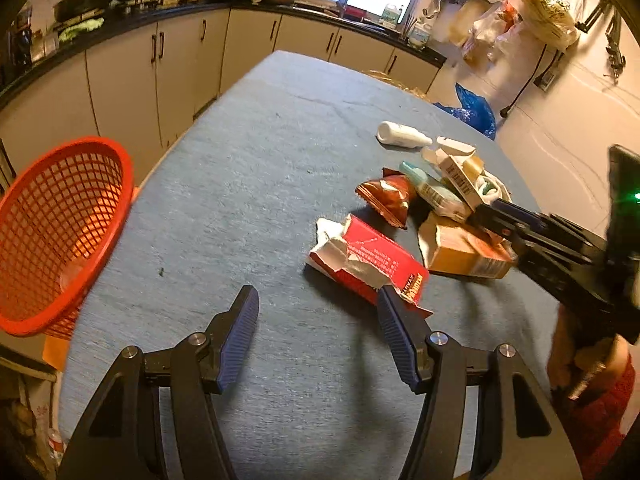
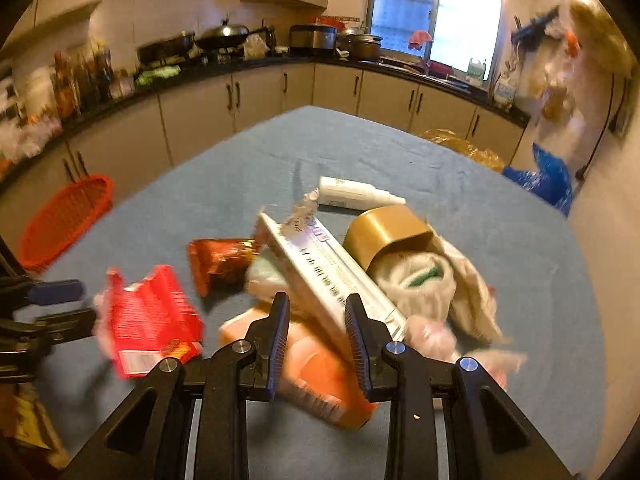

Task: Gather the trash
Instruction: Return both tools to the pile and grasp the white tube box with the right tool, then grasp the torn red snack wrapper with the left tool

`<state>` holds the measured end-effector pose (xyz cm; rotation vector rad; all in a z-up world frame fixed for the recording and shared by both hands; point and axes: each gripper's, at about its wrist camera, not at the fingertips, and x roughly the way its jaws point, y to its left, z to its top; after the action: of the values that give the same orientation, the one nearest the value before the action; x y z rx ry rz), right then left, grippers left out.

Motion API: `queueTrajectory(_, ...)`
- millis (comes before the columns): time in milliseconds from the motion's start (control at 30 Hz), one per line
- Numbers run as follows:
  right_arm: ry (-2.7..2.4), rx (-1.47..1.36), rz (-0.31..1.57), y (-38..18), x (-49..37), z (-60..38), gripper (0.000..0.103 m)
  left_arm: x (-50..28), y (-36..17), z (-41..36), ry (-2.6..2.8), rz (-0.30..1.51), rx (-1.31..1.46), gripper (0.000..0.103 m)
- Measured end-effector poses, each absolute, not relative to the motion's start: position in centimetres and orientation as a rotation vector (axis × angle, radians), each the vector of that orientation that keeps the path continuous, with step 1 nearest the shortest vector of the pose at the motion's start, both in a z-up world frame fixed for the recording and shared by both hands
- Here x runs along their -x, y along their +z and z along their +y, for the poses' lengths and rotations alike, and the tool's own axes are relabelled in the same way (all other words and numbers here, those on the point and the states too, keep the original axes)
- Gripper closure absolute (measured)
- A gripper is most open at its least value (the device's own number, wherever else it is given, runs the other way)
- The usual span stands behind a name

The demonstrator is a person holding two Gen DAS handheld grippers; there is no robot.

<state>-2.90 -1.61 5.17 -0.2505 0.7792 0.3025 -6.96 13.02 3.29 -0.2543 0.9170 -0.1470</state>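
Note:
A pile of trash lies on the blue table [image 1: 260, 152]: a torn red carton [image 1: 372, 260], a red-brown snack wrapper [image 1: 388, 196], an orange carton [image 1: 464, 252], a long white box [image 2: 328, 276], a white bottle [image 2: 352, 194] and a tape roll [image 2: 384, 234]. My left gripper [image 1: 316, 296] stands open just above the table, its right finger beside the red carton's near corner. My right gripper [image 2: 316, 304] hangs over the pile, jaws narrowly apart. The white box's near end lies between them, with a gap on its left side.
An orange mesh basket [image 1: 60, 236] sits tilted at the table's left edge. A white plastic bag [image 2: 424, 280] lies crumpled under the tape roll. Kitchen counters with pots run along the back. A blue bag [image 1: 476, 112] hangs beyond the table's far right edge.

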Motion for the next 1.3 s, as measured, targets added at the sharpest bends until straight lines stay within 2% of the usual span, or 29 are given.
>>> queueTrajectory(400, 0.244, 0.416, 0.755, 4.0, 2.4, -1.2, 0.072, 8.5, 4.5, 14.0, -0.178, 0.901, 0.268, 0.042)
queueTrajectory(433, 0.248, 0.421, 0.754, 4.0, 2.4, -1.2, 0.069, 8.6, 4.6, 14.0, -0.178, 0.899, 0.268, 0.041)
queueTrajectory(467, 0.245, 0.428, 0.754, 4.0, 2.3, -1.2, 0.057, 8.7, 4.7, 13.9, -0.179, 0.897, 0.269, 0.039)
queueTrajectory(500, 0.235, 0.437, 0.751, 3.9, 2.1, -1.2, 0.052, 8.7, 4.8, 14.0, -0.180, 0.898, 0.271, 0.039)
queueTrajectory(633, 0.207, 0.471, 0.767, 3.2, 1.4, -1.2, 0.050, 7.7, 4.3, 12.9, -0.192, 0.927, 0.275, 0.038)
queueTrajectory(667, 0.207, 0.465, 0.775, 3.1, 1.2, -1.3, 0.053, 7.4, 4.1, 12.5, -0.200, 0.939, 0.276, 0.038)
queueTrajectory(700, 0.207, 0.454, 0.784, 3.1, 1.0, -1.5, 0.062, 7.2, 3.9, 12.1, -0.203, 0.944, 0.275, 0.038)
queueTrajectory(733, 0.209, 0.435, 0.802, 2.9, 0.7, -1.8, 0.083, 6.8, 3.8, 11.6, -0.203, 0.951, 0.270, 0.038)
queueTrajectory(1000, 0.217, 0.205, 0.793, 4.3, 0.8, -5.4, 0.089, 4.5, 2.8, 9.6, -0.163, 0.971, 0.220, 0.038)
queueTrajectory(1033, 0.226, 0.169, 0.780, 4.6, 1.1, -6.0, 0.089, 4.3, 2.6, 9.6, -0.151, 0.972, 0.215, 0.041)
queueTrajectory(1100, 0.250, 0.110, 0.763, 5.2, 1.6, -6.8, 0.089, 3.8, 2.2, 9.5, -0.136, 0.979, 0.210, 0.054)
queueTrajectory(1167, 0.276, 0.055, 0.748, 5.7, 2.2, -7.3, 0.089, 3.7, 2.0, 9.5, -0.123, 0.971, 0.205, 0.075)
queueTrajectory(1233, 0.300, 0.016, 0.728, 6.3, 3.1, -7.4, 0.089, 3.8, 2.0, 9.8, -0.117, 0.965, 0.203, 0.090)
queueTrajectory(1300, 0.313, -0.008, 0.714, 6.7, 4.1, -7.3, 0.089, 3.9, 1.9, 9.8, -0.120, 0.956, 0.206, 0.091)
